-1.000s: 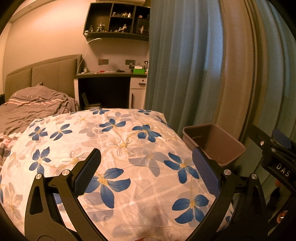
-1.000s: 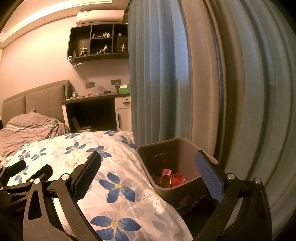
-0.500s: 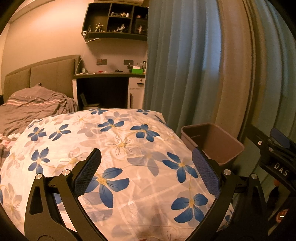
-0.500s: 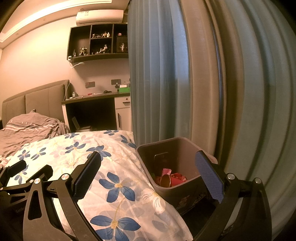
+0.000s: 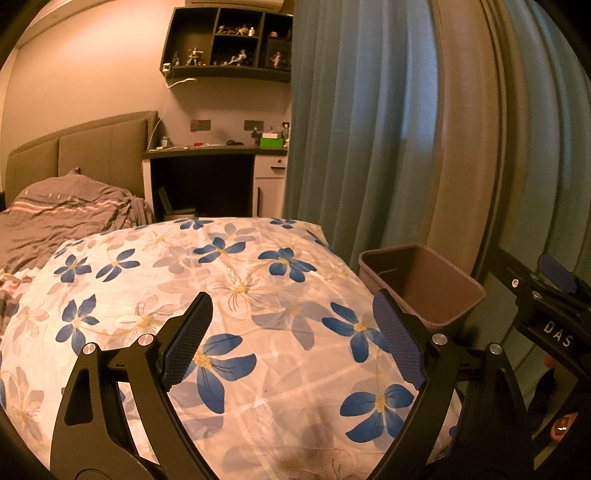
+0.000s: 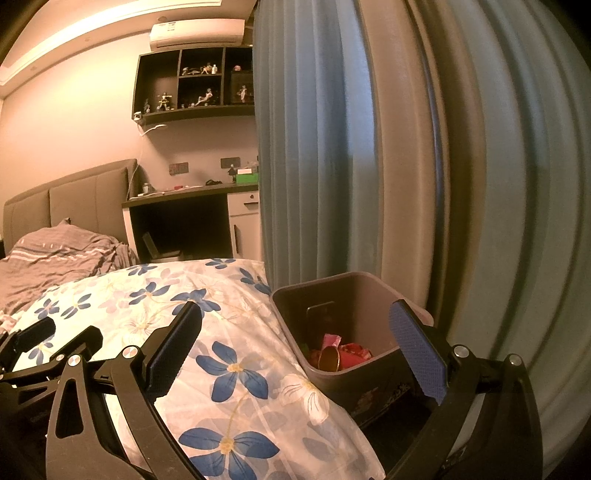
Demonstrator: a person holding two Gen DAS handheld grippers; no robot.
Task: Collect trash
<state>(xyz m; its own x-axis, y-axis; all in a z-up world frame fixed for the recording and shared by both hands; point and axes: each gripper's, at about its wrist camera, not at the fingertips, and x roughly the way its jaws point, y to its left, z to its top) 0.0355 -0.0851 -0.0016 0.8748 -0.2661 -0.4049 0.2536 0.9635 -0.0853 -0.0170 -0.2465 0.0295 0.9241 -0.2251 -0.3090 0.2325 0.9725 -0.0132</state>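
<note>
Comparing with a second earlier, left claw [image 5: 291, 334] had narrowed slightly but gaped empty over the floral duvet [image 5: 240, 280], right claw [image 6: 299, 341] was spread empty, red wrappers [image 6: 349, 350] lay in the trash bin [image 6: 369, 288]; collection judged nearly finished.

Dim, warm orange light from a ceiling strip [image 6: 110, 27]; edges bulge and darken.
</note>
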